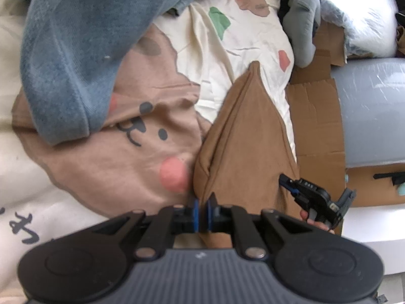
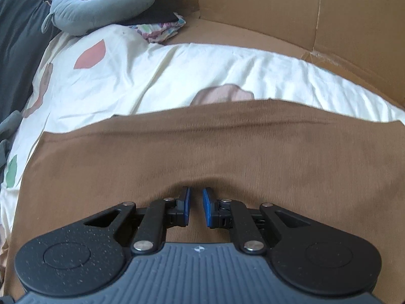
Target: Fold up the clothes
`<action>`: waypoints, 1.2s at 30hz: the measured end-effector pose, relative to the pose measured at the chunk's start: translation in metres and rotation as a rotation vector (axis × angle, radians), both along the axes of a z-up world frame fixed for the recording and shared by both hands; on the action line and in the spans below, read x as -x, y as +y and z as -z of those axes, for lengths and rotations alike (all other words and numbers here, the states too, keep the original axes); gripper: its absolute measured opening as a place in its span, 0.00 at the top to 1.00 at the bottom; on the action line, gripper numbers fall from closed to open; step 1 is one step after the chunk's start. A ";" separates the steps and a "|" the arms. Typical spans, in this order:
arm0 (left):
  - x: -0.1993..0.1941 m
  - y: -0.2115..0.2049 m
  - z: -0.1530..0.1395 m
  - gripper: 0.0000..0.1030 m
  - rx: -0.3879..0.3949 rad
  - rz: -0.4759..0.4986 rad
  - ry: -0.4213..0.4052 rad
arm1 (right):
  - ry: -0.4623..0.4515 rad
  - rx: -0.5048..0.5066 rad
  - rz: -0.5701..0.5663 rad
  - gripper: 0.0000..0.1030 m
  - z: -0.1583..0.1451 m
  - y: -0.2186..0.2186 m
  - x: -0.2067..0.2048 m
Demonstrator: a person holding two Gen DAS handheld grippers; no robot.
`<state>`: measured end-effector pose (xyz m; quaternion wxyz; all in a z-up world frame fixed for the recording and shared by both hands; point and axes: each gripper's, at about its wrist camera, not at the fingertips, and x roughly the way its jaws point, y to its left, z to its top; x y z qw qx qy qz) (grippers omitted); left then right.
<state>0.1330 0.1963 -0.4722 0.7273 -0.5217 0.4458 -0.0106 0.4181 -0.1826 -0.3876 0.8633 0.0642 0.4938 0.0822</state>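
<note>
A brown garment [image 1: 243, 131] lies on the bed and rises to a pointed fold in the left wrist view. My left gripper [image 1: 202, 211] is shut on its near edge, with cloth pinched between the blue pads. In the right wrist view the same brown garment [image 2: 202, 147] spreads wide across the sheet. My right gripper [image 2: 196, 201] has its pads nearly together on a puckered bit of the cloth. From the left wrist view, the right gripper [image 1: 288, 183] shows at the garment's right edge, with a hand behind it.
A blue fleece garment [image 1: 76, 50] hangs over the upper left. The cream bedsheet [image 1: 227, 50] carries a bear-face print [image 1: 141, 136]. Cardboard [image 2: 303, 12] walls the bed's far side. A grey neck pillow [image 2: 101, 2] and a patterned cloth [image 2: 159, 29] lie beyond.
</note>
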 end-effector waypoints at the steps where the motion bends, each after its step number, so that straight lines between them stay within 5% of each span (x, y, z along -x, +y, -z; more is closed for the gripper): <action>1: 0.000 0.000 0.000 0.93 0.001 0.000 0.000 | -0.002 0.002 0.005 0.84 0.000 0.000 -0.003; 17: 0.000 -0.001 -0.019 0.93 0.009 0.004 -0.042 | 0.003 0.012 0.003 0.80 -0.004 0.004 -0.065; 21: -0.001 -0.005 -0.029 0.93 0.013 0.003 -0.060 | -0.003 -0.011 -0.042 0.52 -0.020 0.000 -0.064; 30: -0.019 -0.017 -0.056 0.93 0.019 0.015 -0.102 | -0.055 0.025 -0.195 0.51 -0.079 0.009 -0.014; 36: -0.036 -0.027 -0.068 0.93 0.029 0.043 -0.100 | -0.052 -0.045 -0.310 0.50 -0.103 0.014 0.046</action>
